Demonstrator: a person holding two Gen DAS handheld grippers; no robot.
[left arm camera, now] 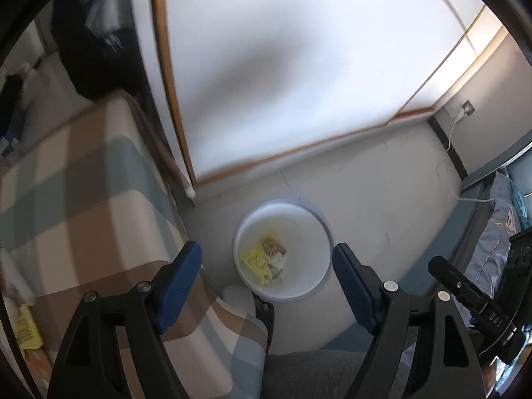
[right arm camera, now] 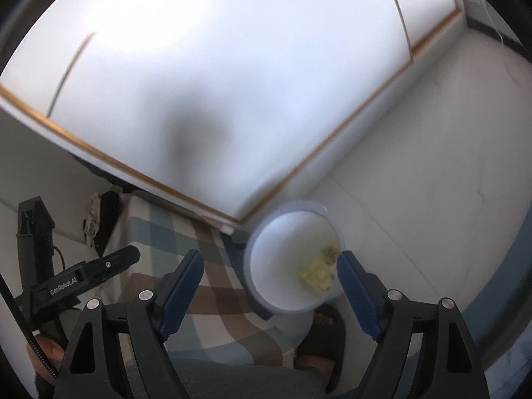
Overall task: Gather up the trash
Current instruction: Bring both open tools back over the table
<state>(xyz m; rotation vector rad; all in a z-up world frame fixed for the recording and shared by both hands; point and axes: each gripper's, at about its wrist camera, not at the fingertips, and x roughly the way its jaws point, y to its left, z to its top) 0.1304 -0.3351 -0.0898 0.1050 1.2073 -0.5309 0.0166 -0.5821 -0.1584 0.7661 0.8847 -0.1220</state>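
Note:
A white round trash bin (left arm camera: 309, 286) stands on the pale floor below both grippers; it also shows in the right wrist view (right arm camera: 276, 266). Inside lie a yellow wrapper (left arm camera: 254, 261) and crumpled white paper (left arm camera: 277, 261); the yellow wrapper shows in the right wrist view (right arm camera: 316, 274) too. My left gripper (left arm camera: 267, 266) is open and empty, high above the bin. My right gripper (right arm camera: 269, 274) is open and empty, also above the bin. The right gripper's body (left arm camera: 472, 302) shows at the right of the left wrist view. The left gripper's body (right arm camera: 83, 279) shows at the left of the right wrist view.
A table with a checked brown, teal and cream cloth (left arm camera: 86, 186) stands left of the bin. A white cabinet with wood trim (left arm camera: 282, 83) stands behind. The person's foot in a black slipper (right arm camera: 321, 335) is beside the bin. A yellow packet (left arm camera: 28, 329) lies at far left.

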